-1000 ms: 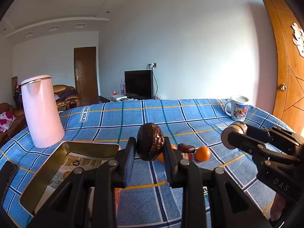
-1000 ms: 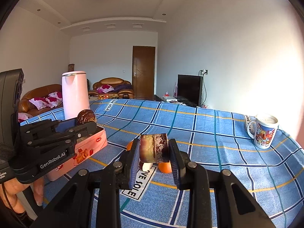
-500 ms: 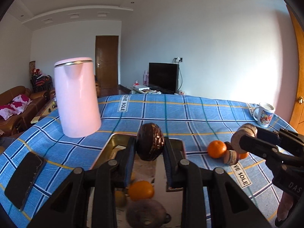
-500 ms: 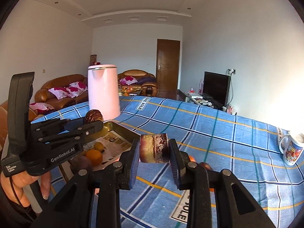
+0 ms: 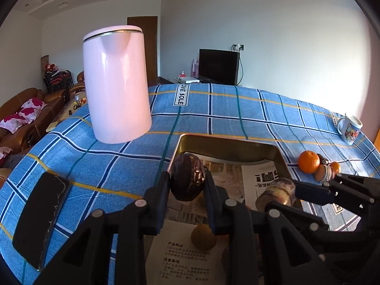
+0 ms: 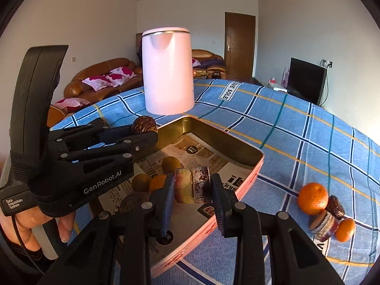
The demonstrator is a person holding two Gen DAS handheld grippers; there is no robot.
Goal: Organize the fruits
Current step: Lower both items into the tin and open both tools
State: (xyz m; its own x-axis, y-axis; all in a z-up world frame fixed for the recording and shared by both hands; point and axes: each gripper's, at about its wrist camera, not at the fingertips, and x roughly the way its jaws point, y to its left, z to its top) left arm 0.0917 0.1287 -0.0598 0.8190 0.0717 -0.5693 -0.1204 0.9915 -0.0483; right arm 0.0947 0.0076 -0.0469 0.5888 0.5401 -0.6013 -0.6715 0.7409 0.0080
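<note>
My left gripper [image 5: 187,182] is shut on a dark brown wrinkled fruit [image 5: 188,180] and holds it above the gold tin tray [image 5: 228,143]. My right gripper [image 6: 192,186] is shut on a cut fruit slice with a reddish rind [image 6: 192,186], also above the tray [image 6: 223,140]. The tray is lined with printed paper and holds small yellow-brown fruits [image 6: 171,163], an orange one [image 6: 158,182] and a dark one [image 6: 133,201]. On the cloth to the right lie an orange [image 6: 313,198], a smaller orange [image 6: 344,229], a dark date-like fruit [image 6: 336,206] and another slice [image 6: 324,224].
A tall pink kettle [image 5: 116,83] stands behind the tray on the blue checked tablecloth [image 5: 237,109]. A black phone [image 5: 39,218] lies at the left edge. A printed mug [image 5: 350,128] stands at the far right. Sofas and a television are beyond the table.
Both grippers have moved left and forward over the tray, each still holding its fruit. The kettle and tray now look closer.
</note>
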